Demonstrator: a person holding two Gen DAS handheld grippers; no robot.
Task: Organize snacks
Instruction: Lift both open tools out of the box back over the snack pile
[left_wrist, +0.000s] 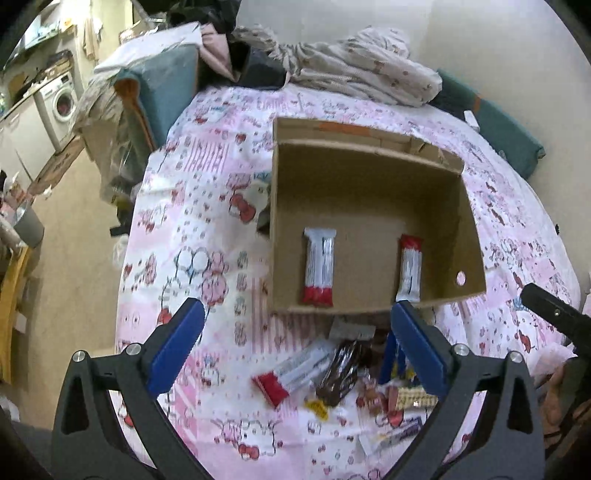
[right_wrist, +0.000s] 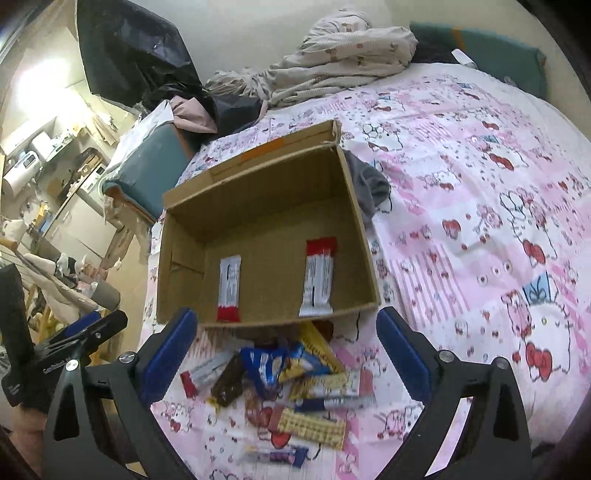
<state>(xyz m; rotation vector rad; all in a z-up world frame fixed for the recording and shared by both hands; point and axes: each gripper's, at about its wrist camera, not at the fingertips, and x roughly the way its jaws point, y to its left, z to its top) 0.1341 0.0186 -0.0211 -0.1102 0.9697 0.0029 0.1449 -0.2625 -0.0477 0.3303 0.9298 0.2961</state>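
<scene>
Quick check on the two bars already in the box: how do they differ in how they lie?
The left bar has its red end toward the near wall of the cardboard box; the right bar has its red end toward the far wall. The left bar lies nearly straight, the right bar slightly tilted. Both are white-and-red wrappers lying flat on the box floor, apart from each other.

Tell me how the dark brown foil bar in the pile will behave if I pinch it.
The brown foil bar looks glossy and crinkled, so probably slippery and light. It lies flat, so it is unlikely to roll. It touches neighbours in the snack pile, so pushing it would likely drag them.
</scene>
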